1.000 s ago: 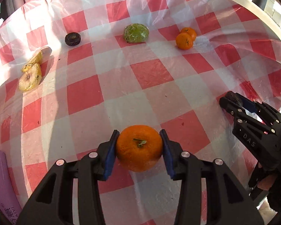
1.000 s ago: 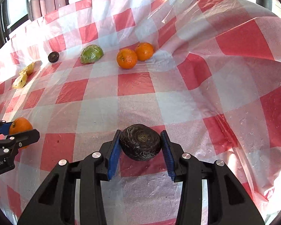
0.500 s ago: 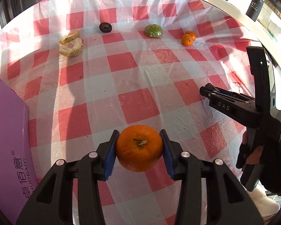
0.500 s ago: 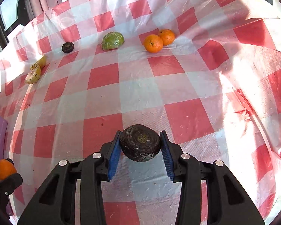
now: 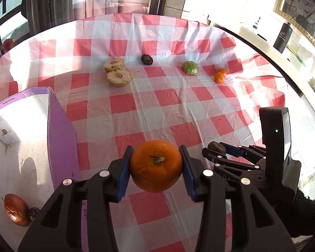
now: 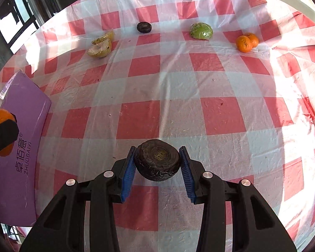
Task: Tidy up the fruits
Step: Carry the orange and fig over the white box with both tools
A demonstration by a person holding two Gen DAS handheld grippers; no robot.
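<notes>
My left gripper (image 5: 156,166) is shut on an orange (image 5: 156,166), held above the red-and-white checked tablecloth (image 5: 157,105) beside an open purple box (image 5: 61,130). A brown fruit (image 5: 15,210) lies inside that box. My right gripper (image 6: 157,162) is shut on a dark wrinkled fruit (image 6: 157,159), also lifted off the cloth; the left wrist view shows this gripper (image 5: 217,149) at the right. Far across the table lie two cut yellow fruit halves (image 6: 99,46), a small dark fruit (image 6: 144,27), a green half (image 6: 201,31) and two oranges (image 6: 246,42).
The purple box (image 6: 21,126) stands at the table's left side with its white inside lit by sun. The table's round edge curves along the right. A black bottle (image 5: 282,37) stands on a counter beyond the table. Windows and curtains lie behind.
Both grippers have pulled back and leftward from the far fruits, each still gripping its fruit. The purple box has come into view at the left, and its inside now shows.
</notes>
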